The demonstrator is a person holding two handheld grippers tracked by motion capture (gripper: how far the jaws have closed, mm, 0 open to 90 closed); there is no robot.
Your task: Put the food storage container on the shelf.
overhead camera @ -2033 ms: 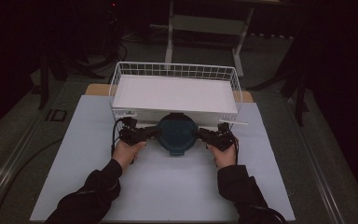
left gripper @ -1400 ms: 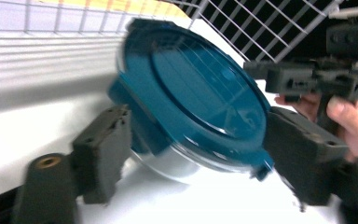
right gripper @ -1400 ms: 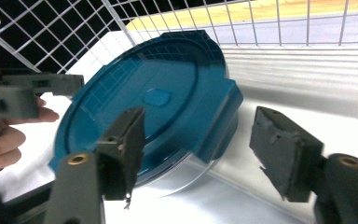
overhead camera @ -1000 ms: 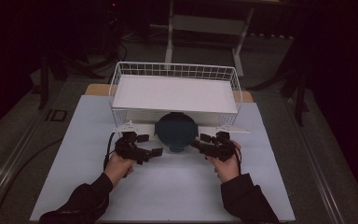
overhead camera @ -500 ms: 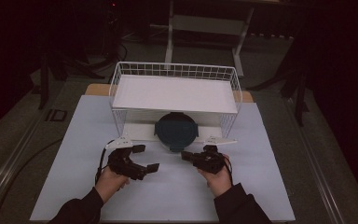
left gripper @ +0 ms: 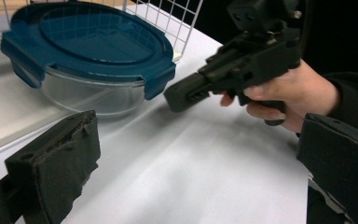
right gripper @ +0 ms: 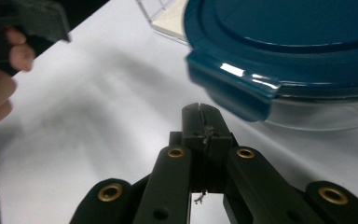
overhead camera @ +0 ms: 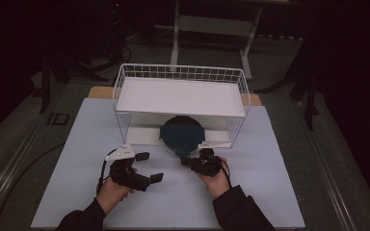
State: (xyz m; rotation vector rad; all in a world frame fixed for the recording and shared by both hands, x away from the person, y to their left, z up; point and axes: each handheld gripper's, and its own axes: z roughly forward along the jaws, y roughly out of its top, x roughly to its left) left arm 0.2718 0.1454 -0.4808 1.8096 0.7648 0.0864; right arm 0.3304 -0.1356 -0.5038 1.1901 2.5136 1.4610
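Left tongs (overhead camera: 144, 167) spread wide, right tongs (overhead camera: 187, 160) clenched empty at 6 o'clock of the lidded bowl (overhead camera: 182, 134); could nudge it deeper under the rack (overhead camera: 125, 91).

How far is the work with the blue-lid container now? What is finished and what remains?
Looks done: the glass container with its blue lid sits under the white wire rack, partly sticking out at the front. In hand: nothing. The left tool is open and empty, the right tool shut on nothing; both are apart from the container. Left: cannot tell; perhaps only a push further under.
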